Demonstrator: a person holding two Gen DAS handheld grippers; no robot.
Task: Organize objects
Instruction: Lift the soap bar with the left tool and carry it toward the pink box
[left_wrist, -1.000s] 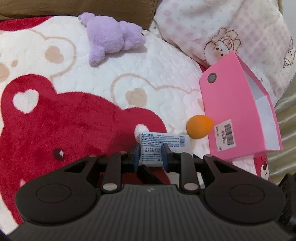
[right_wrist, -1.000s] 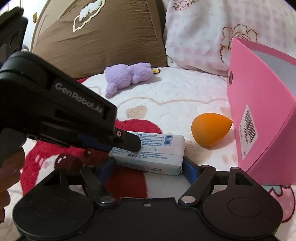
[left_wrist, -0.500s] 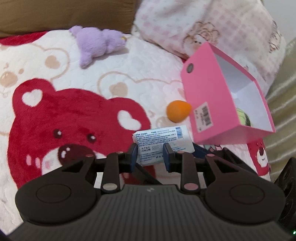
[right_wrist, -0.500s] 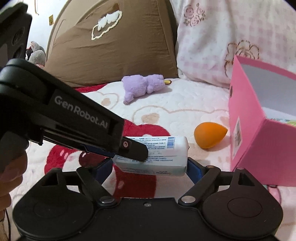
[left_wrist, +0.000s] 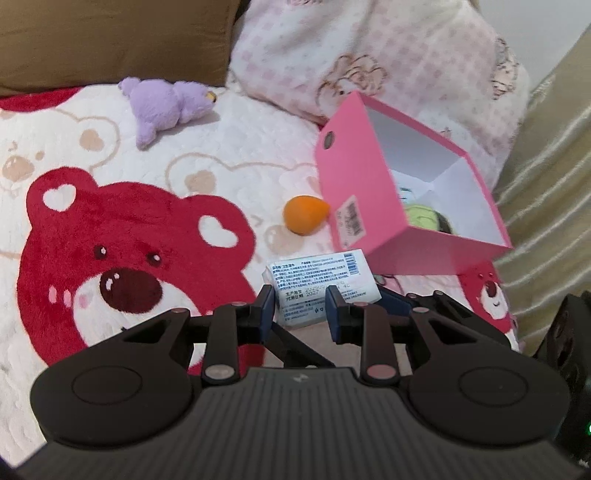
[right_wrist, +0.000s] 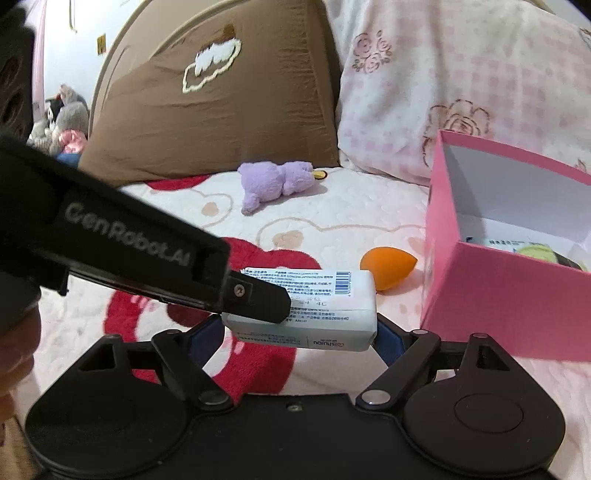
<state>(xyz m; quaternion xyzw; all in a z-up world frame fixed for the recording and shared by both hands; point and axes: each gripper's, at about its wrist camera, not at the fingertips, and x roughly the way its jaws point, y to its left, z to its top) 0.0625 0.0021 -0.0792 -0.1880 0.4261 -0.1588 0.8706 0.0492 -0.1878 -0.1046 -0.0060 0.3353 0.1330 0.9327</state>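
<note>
A white packet (right_wrist: 310, 310) is held above a bear-print blanket (left_wrist: 110, 221) by two grippers, beside an open pink box (left_wrist: 354, 173).

The box is seen tilted, with a yellow-green item (left_wrist: 421, 218) and a white printed packet (partly hidden) inside. The packet is clamped across its ends by the right gripper (right_wrist: 301, 332), while its near edge is pinched between the narrow fingers of the left gripper (left_wrist: 301, 310), which is reached in from the left. "GenRobot.AI" is printed on that gripper; a barcode is carried on the packet. An orange sponge (left_wrist: 306, 214) is lain just beside the box, and a purple plush toy (left_wrist: 166, 103) near the pillows (left_wrist: 388, 55).
</note>
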